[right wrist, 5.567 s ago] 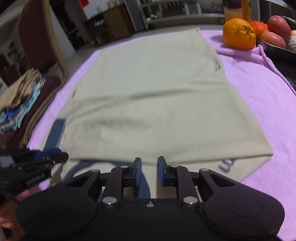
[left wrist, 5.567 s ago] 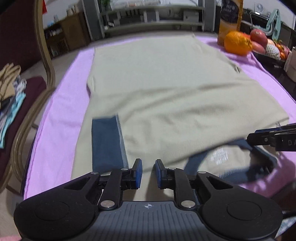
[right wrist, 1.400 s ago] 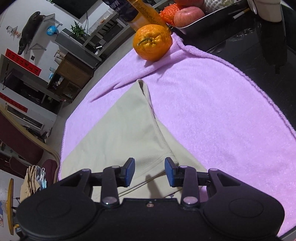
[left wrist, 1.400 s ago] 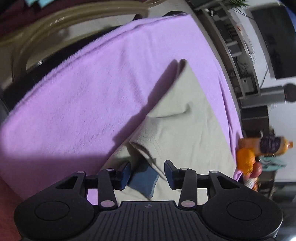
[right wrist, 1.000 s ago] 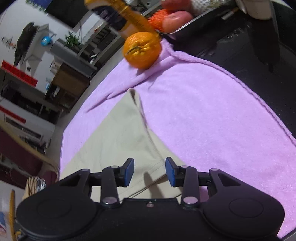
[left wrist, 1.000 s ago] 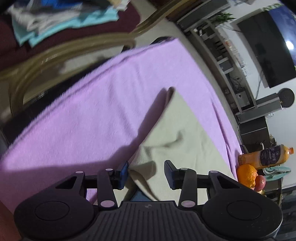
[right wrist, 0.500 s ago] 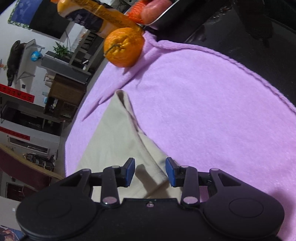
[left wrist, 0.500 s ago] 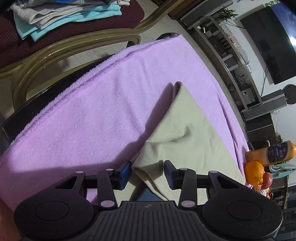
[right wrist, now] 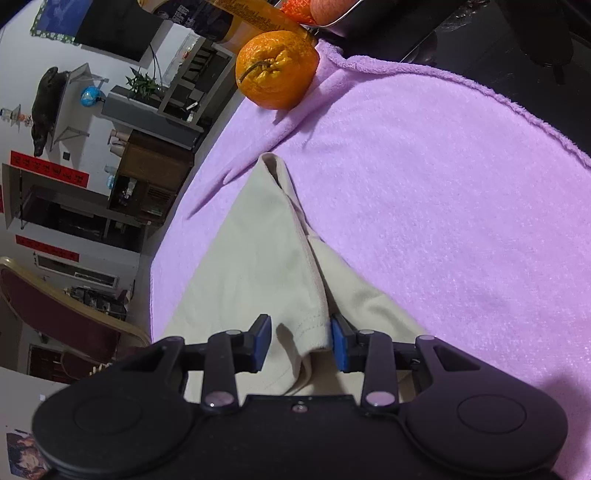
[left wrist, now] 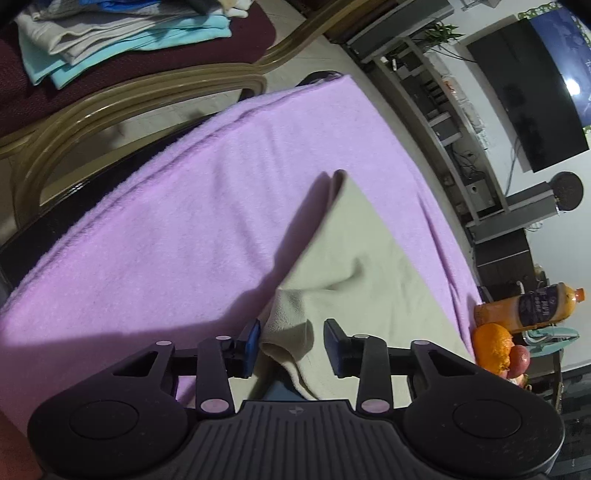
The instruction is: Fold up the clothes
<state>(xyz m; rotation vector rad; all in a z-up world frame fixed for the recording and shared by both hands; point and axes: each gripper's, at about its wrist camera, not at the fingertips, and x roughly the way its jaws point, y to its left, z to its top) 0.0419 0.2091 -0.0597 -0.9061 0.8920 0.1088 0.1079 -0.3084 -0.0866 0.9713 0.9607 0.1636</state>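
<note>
Beige garment [left wrist: 362, 266] on purple towel [left wrist: 184, 236]: left gripper [left wrist: 291, 345] and right gripper [right wrist: 301, 343], formerly wider, are closing on its bunched near corners, not yet pinching, preparing the next fold.

There's a purple blanket [left wrist: 192, 229] over the table, an orange [right wrist: 276, 69] sitting on its corner next to a juice bottle [left wrist: 532, 308]. Chair [left wrist: 122, 99] off to the side holds folded laundry [left wrist: 110, 33] (TV [left wrist: 532, 92] on the wall too).

Left wrist view: close above the desk's chair-side edge, angled down towards the orange [left wrist: 493, 347]. Right wrist view: close above the opposite edge, angled down. Shared: beige garment [left wrist: 373, 266], purple blanket [right wrist: 443, 192], orange.
</note>
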